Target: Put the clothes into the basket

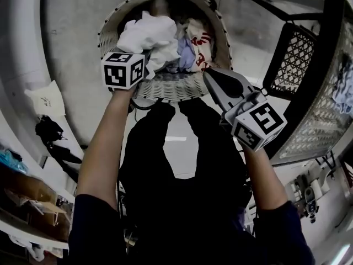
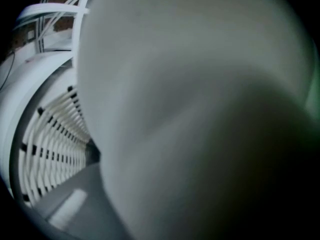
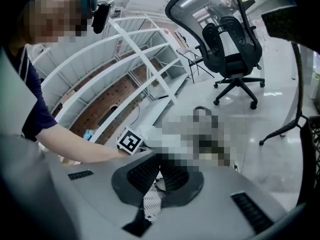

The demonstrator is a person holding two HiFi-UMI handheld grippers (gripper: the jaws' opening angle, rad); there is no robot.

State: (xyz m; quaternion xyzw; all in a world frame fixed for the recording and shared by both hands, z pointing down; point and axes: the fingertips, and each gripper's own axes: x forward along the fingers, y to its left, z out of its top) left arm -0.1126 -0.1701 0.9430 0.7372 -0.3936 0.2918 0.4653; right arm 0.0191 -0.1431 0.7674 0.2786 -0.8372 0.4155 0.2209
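Only the head view shows the left gripper gripping a white cloth garment over the round white slatted basket; the right gripper holds nothing, 2 jaws together

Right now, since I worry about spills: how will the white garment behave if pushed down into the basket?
The white garment looks floppy: it lies crumpled in soft folds. It is probably light, so it should squash down rather than slide. It sits high by the basket rim, so a fold might flop over.

Two hand-held grippers, one basket, three garments, one office chair.
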